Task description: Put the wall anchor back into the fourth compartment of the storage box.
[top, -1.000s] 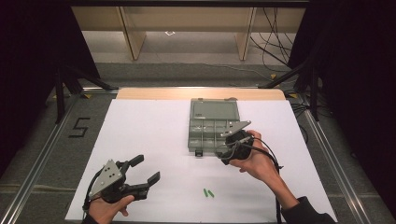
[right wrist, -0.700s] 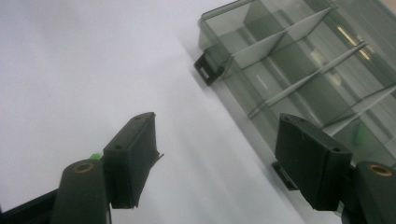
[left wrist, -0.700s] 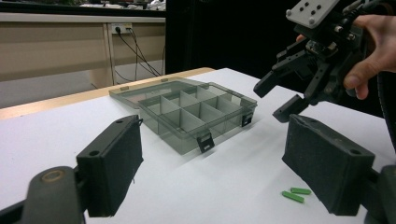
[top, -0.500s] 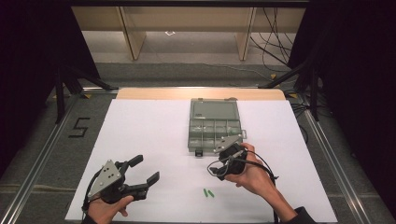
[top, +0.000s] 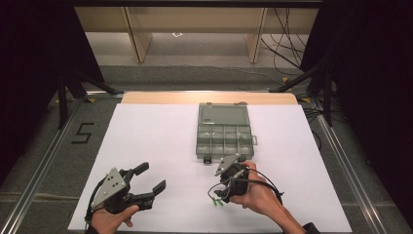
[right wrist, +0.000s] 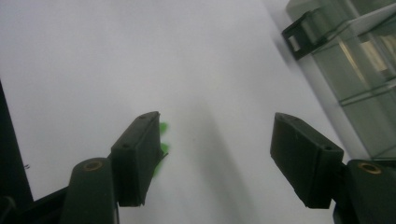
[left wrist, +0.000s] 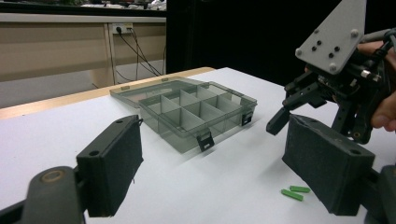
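Counter: white sheet (top: pixel 160 141), dark room behind.
Organizer box (top: pixel 225 130): lid open, mid-counter, compartments look empty.
L claw (top: pixel 152 180): wide open, empty, idle.
R claw (top: pixel 217 194): jaws just closing, nothing betw. yet, right above green pegs (top: pixel 217 202).
Risk: off-center over pegs (right wrist: pixel 161 140), one pad may knock them away.

Grey compartment box (top: pixel 225 134), lid open, on white table (top: pixel 156 141); cables (top: pixel 287 46) behind.

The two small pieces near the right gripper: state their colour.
Bright green pieces, clearest in the left gripper view.
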Motion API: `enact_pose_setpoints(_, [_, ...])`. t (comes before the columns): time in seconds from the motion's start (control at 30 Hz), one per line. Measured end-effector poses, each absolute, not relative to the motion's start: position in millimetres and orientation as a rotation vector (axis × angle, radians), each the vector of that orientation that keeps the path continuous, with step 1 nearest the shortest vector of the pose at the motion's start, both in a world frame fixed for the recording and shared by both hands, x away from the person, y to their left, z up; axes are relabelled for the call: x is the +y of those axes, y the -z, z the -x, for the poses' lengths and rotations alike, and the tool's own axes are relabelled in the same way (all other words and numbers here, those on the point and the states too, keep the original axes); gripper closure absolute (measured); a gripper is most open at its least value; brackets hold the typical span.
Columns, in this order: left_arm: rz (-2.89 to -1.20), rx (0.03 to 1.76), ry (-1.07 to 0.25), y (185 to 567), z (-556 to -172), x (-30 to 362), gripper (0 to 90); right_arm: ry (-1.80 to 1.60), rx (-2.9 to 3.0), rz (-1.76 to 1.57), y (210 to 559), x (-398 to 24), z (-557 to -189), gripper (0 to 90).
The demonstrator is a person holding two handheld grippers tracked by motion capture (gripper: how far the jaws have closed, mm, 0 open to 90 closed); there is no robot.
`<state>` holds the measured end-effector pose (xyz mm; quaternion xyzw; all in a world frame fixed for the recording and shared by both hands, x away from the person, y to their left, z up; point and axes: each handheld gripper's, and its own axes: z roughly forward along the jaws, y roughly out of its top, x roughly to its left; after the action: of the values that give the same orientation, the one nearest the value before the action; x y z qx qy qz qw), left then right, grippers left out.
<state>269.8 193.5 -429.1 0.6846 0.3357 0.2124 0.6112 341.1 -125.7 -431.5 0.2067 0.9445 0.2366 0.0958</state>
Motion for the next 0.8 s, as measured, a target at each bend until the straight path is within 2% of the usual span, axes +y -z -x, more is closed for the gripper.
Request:
enact_pose_setpoints(0.5, [-1.580,0.768,-0.489,429,-270,193,18.8,-0.597,2.919,-0.577,451,-117,-331,47.6])
enact_pose_setpoints(0.8, [-1.583,0.764,-0.488,429,-271,193,18.7,-0.556,2.970,-0.551,457,-117,-330,62.1])
